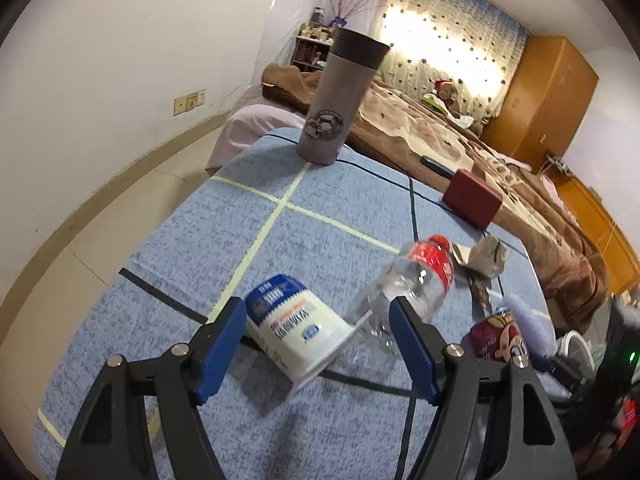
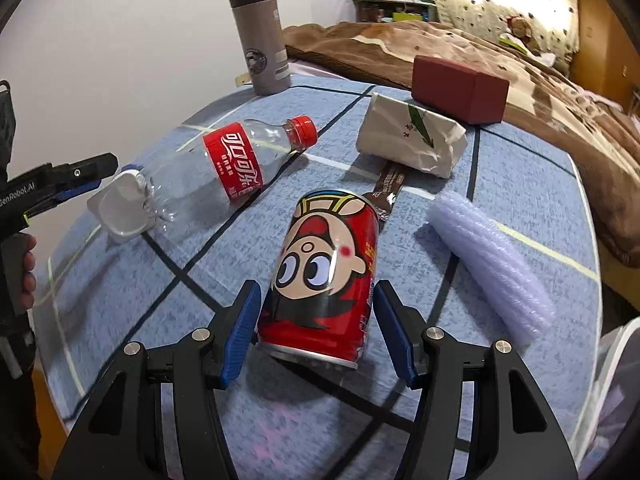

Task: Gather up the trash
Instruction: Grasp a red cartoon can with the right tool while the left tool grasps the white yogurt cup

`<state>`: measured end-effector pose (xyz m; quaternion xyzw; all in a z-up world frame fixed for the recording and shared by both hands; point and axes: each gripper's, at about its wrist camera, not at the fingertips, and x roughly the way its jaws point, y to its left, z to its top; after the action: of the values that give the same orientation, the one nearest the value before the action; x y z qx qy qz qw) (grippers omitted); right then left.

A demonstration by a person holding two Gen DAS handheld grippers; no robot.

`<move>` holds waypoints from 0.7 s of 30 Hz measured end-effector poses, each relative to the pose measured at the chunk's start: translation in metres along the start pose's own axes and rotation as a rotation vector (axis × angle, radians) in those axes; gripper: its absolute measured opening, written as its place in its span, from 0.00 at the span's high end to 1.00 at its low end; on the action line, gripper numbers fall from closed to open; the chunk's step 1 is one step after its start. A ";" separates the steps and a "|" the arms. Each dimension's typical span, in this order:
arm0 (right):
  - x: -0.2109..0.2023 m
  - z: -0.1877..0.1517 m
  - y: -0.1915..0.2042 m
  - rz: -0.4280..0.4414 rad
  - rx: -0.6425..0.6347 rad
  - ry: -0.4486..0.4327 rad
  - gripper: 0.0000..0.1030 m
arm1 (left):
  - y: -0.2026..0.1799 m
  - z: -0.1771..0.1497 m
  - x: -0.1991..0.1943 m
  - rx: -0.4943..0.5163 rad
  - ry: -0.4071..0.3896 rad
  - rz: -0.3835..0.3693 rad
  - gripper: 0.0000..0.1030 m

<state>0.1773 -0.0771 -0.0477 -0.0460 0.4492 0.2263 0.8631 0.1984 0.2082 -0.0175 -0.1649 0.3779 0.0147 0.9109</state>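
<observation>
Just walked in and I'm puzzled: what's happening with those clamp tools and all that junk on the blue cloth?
A person is clearing trash with two hand-held grippers. The left gripper, open, straddles a tipped white yogurt cup. The right gripper, open, frames a lying red cartoon can. Nothing is gripped yet. An empty cola bottle and crumpled paper bag lie nearby.

Trash crowds the near half of the surface (image 1: pixel 320 184).
Your clear path is the bare far-left cloth before the tumbler (image 1: pixel 336 96); bottle (image 2: pixel 224 168), can (image 2: pixel 324 272), paper bag (image 2: pixel 412 140) and foam roll (image 2: pixel 488 260) block the right.

Grey thermos (image 2: pixel 260 36), maroon box (image 2: pixel 460 88)
</observation>
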 end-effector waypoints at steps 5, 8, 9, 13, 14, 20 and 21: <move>0.005 -0.001 0.005 -0.029 0.012 0.004 0.42 | 0.000 0.007 0.013 -0.016 0.033 0.021 0.25; 0.004 -0.002 0.003 -0.026 0.026 -0.004 0.42 | -0.001 0.005 0.023 -0.019 0.051 0.064 0.25; 0.003 -0.002 0.002 -0.025 0.033 -0.009 0.42 | -0.003 0.004 0.024 -0.014 0.048 0.064 0.25; 0.002 -0.002 0.002 -0.034 0.051 -0.030 0.42 | -0.008 0.004 0.029 0.007 0.037 0.084 0.24; 0.002 -0.002 0.001 -0.030 0.054 -0.032 0.42 | -0.008 0.005 0.030 0.006 0.041 0.087 0.24; 0.002 -0.002 0.001 -0.018 0.063 -0.041 0.42 | -0.015 0.009 0.028 0.038 0.042 0.070 0.24; 0.003 -0.002 0.001 -0.018 0.064 -0.042 0.42 | -0.018 0.008 0.030 0.048 0.048 0.084 0.24</move>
<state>0.1766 -0.0758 -0.0508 -0.0176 0.4376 0.2050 0.8753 0.2281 0.1912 -0.0274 -0.1274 0.4063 0.0399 0.9040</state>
